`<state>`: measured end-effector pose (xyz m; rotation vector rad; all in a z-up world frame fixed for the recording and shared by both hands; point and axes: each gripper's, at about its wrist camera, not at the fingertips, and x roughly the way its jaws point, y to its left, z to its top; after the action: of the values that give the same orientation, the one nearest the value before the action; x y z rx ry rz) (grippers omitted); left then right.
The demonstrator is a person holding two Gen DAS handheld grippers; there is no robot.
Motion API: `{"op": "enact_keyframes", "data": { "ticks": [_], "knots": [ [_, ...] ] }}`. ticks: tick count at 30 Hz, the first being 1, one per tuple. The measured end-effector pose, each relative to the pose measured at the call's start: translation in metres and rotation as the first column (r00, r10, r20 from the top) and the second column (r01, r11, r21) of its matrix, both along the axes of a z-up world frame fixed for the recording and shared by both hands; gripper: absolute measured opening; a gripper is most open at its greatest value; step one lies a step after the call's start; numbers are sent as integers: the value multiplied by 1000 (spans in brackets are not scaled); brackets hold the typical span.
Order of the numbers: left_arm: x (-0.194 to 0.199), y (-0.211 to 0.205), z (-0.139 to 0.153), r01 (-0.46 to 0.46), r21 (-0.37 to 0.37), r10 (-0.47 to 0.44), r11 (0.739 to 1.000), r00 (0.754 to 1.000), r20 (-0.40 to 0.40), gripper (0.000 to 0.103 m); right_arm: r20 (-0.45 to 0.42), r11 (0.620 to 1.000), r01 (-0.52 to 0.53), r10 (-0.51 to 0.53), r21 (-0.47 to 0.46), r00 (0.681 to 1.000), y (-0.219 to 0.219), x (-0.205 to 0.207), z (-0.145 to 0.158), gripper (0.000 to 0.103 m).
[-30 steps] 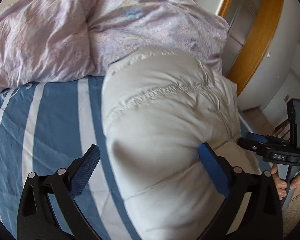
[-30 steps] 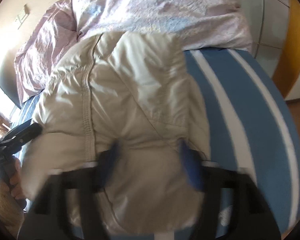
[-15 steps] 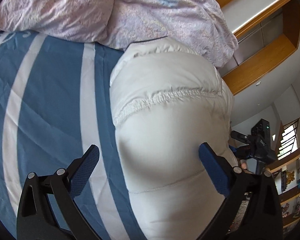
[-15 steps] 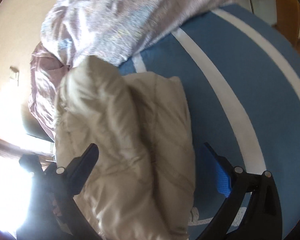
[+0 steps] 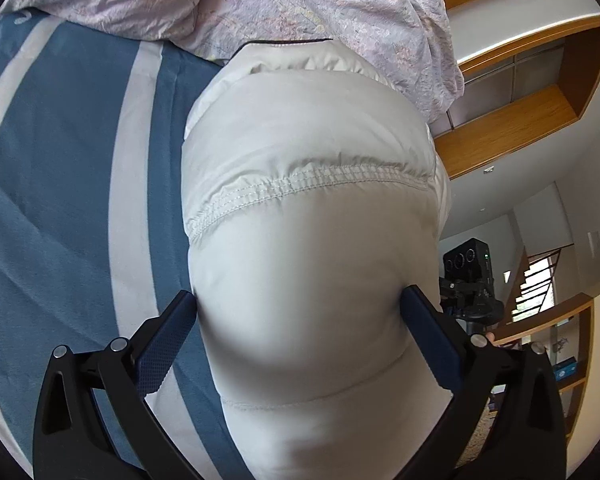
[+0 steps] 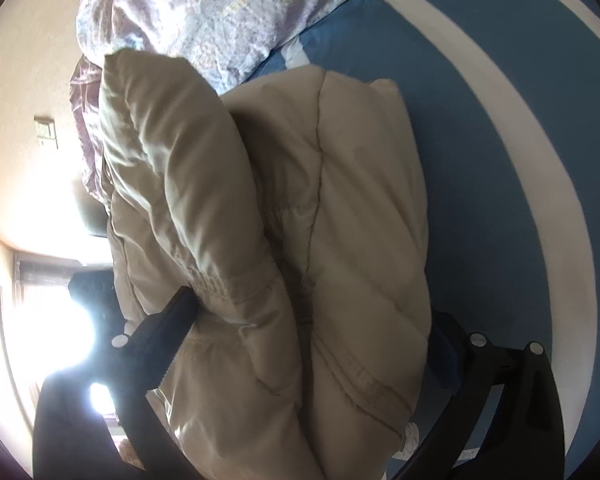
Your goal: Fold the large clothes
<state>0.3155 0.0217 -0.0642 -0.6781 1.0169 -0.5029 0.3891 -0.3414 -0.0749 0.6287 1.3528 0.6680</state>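
A cream padded jacket (image 5: 308, 140) lies folded into a thick bundle on the blue, white-striped bed sheet (image 5: 60, 160). My left gripper (image 5: 296, 304) stands open, its blue pads on either side of the puffy bundle's near end. In the right wrist view the jacket (image 6: 340, 160) shows two stacked layers, the upper one curling over on the left. My right gripper (image 6: 312, 312) is open too, and the bundle fills the space between its fingers. The right gripper's body (image 5: 468, 276) peeks out past the jacket's right side.
A crumpled pink floral duvet (image 5: 300, 0) lies heaped at the head of the bed, touching the jacket's far end. Striped sheet (image 6: 500, 120) spreads to the right of the bundle. A wooden wardrobe frame (image 5: 512, 120) and stairs (image 5: 540, 276) stand beyond the bed. A window glares brightly (image 6: 60, 320).
My right gripper, shut on the jacket a second ago, has opened and swung round the bundle. The left gripper stayed open and pushed closer, the jacket now filling its gap.
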Motion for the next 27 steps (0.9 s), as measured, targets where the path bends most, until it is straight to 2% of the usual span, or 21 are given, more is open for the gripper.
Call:
{"op": "enact_keyframes", "data": {
  "ticks": [13, 16, 18, 20, 22, 27],
  "knots": [
    [6, -1, -9, 27, -48, -27, 998, 1000, -2, 102, 42, 993, -101, 99, 54, 994, 22, 24, -12, 101],
    [6, -1, -12, 28, -59, -28, 998, 1000, -1, 102, 89, 981, -162, 153, 105, 984, 35, 23, -12, 101],
    [5, 1, -12, 28, -56, -28, 998, 1000, 3, 102, 160, 969, -232, 217, 80, 963, 51, 15, -6, 101],
    [6, 3, -12, 37, -57, -37, 998, 999, 0, 102, 140, 970, -231, 218, 78, 966, 55, 19, -10, 101],
    [7, 4, -13, 39, -61, -39, 997, 999, -8, 102, 84, 971, -201, 192, 129, 978, 53, 29, -18, 101],
    [6, -3, -10, 14, -34, -13, 999, 1000, 16, 102, 112, 974, -174, 159, 146, 981, 62, 29, -18, 101]
  ]
}}
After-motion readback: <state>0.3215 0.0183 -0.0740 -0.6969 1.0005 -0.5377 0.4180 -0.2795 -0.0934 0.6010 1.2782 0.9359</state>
